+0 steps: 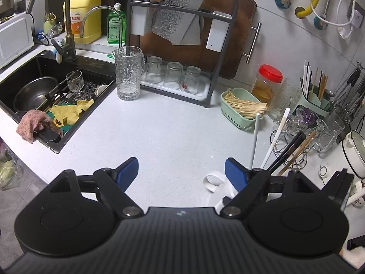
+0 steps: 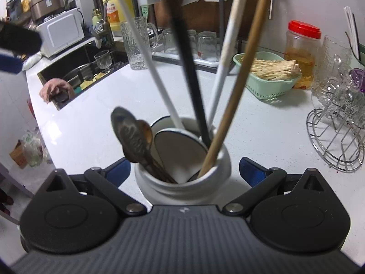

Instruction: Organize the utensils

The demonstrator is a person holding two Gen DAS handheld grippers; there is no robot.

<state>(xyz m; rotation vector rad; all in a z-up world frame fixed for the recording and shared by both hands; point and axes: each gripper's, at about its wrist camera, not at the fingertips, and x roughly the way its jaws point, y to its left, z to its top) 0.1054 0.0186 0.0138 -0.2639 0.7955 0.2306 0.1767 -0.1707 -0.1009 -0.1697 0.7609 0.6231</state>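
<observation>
A glass pitcher (image 1: 128,73) stands on the white counter (image 1: 164,132) beside the sink (image 1: 27,86) — a green basket (image 1: 239,111) and red-lidded jar (image 1: 267,84) sit apart.

Left tool (image 1: 181,173) and right tool (image 2: 184,173) both tilt downward, blue pads spread wide.

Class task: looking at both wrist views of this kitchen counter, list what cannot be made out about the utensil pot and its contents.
- White pot: base hidden by the right gripper body, right wrist view.
- Chopsticks: upper ends cut off by the top edge and blurred.
- Spoons: handles hidden inside the pot.
- Left wrist view: pot mostly hidden behind the left gripper.
</observation>
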